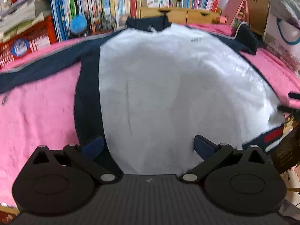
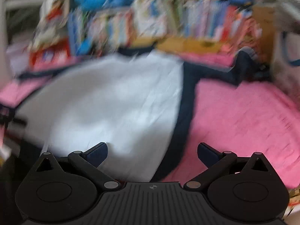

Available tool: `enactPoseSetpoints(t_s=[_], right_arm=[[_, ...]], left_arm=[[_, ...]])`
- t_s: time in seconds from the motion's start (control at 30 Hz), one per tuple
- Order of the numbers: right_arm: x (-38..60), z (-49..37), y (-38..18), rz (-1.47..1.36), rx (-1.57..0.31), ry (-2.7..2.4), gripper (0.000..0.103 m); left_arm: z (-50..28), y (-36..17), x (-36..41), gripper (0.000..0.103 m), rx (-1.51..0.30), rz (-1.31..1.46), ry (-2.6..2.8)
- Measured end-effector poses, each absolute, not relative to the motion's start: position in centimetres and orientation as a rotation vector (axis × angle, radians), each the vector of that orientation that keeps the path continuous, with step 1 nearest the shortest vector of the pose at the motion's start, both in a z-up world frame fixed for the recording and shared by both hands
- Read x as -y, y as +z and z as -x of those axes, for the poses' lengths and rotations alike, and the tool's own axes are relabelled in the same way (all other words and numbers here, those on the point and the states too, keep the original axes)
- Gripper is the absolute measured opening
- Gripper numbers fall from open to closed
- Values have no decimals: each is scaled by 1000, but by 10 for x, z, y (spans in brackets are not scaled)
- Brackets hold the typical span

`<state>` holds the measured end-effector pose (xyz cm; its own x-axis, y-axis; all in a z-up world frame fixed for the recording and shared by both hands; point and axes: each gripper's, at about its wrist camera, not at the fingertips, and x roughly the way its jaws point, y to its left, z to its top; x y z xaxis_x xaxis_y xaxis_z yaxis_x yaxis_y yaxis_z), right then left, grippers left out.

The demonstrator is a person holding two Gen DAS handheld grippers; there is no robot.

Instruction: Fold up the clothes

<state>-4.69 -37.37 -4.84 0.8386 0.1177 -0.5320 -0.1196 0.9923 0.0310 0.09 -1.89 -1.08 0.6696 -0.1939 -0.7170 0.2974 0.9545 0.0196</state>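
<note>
One garment only: a white jacket (image 1: 168, 86) with navy sleeves and collar, spread flat, front side not determinable, on a pink blanket (image 1: 37, 116). Two sleeves counted: one stretched out to the left (image 1: 37, 71), the other to the right (image 1: 247, 37), its cuff bunched near the far edge. Navy collar (image 1: 148, 23) at the far side, hem nearest the cameras. Red patch at the hem's right corner, partly cut off.

Two grippers. Left gripper (image 1: 149, 144) hovers over the hem, fingers spread wide, nothing between them. Right gripper (image 2: 152, 152) likewise spread wide and empty, above the jacket's navy side strip and the blanket.

Small chest print on the jacket is unreadable. Behind: one long row of books (image 1: 116, 3), too many and too blurred to count; one blue fuzzy ball (image 1: 78, 24); wooden drawer unit (image 1: 180, 14), two handles visible. Right wrist view is heavily motion-blurred; the shelf contents there are unidentifiable. Dark object at the left wrist view's right edge is cut off and cannot be made out.
</note>
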Motion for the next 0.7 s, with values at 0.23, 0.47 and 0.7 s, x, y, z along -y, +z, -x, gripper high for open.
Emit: enactPoseSetpoints(t_s=[0.23, 0.47, 0.7], right_arm=[[467, -44, -36, -241, -455, -194, 103], [443, -70, -41, -221, -449, -57, 103], [386, -87, -47, -128, -479, 43, 103]], left_arm=[[-30, -4, 17, 103, -740, -190, -166], [-77, -22, -57, 103, -719, -69, 82], [-139, -9, -185, 103, -636, 49, 456]])
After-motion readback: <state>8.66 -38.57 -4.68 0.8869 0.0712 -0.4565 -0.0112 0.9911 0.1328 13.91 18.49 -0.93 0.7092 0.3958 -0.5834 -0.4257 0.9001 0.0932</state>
